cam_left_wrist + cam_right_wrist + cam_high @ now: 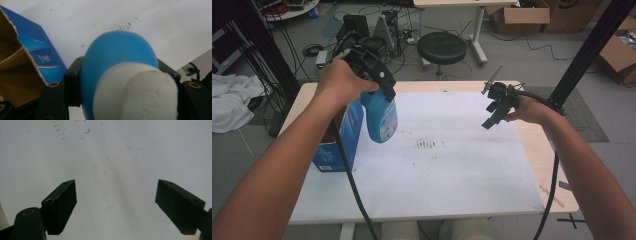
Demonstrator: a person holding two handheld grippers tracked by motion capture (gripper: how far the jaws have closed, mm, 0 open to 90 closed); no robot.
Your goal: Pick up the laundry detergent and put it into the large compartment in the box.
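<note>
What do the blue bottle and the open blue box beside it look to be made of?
Blue bottle: probably plastic, smooth with a soft sheen, topped by a white cap; it sits clamped in the left gripper.
Blue box: cardboard, with glossy blue print outside and raw brown board along its torn flap.

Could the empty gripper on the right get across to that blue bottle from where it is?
Probably yes: the right gripper hangs open, and bare white sheet lies between it and the blue bottle, held up by the left gripper.

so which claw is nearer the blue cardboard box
Left. The left claw is shut on the blue bottle, held in the air just right of the open blue cardboard box. The right claw hangs open over the far right of the white mat.
</note>
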